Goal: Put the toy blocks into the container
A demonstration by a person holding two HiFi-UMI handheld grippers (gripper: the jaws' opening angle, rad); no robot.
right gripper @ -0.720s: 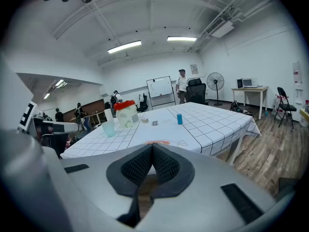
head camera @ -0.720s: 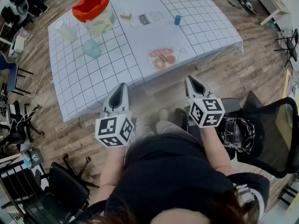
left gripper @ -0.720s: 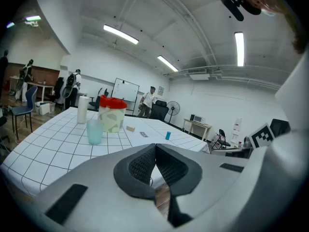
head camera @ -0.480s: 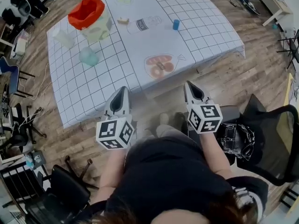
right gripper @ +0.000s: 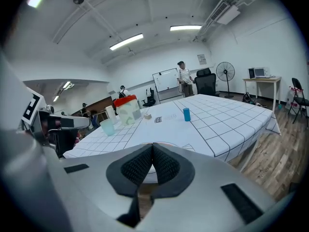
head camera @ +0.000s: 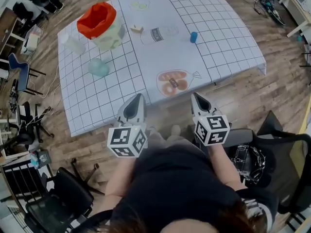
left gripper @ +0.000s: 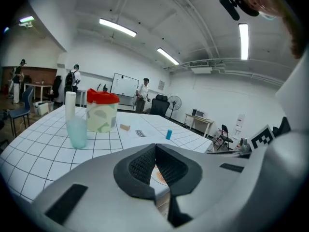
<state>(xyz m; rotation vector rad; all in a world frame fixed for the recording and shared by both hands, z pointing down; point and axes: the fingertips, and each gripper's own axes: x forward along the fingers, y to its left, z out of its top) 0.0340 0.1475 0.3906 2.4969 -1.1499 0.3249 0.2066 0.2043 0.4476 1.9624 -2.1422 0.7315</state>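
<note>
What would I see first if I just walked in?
The red-topped container at the far left of the grid-lined table jumps out. A small blue block stands farther right. Nearest, the left gripper and right gripper hover shut, just short of the near edge.

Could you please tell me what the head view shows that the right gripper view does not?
Only the head view: the person's dark shirt and the marker cube on the right gripper. Only the right gripper view: ceiling lights, a fan, a whiteboard. Both: the gridded table, the red-topped container, the blue block.
</note>
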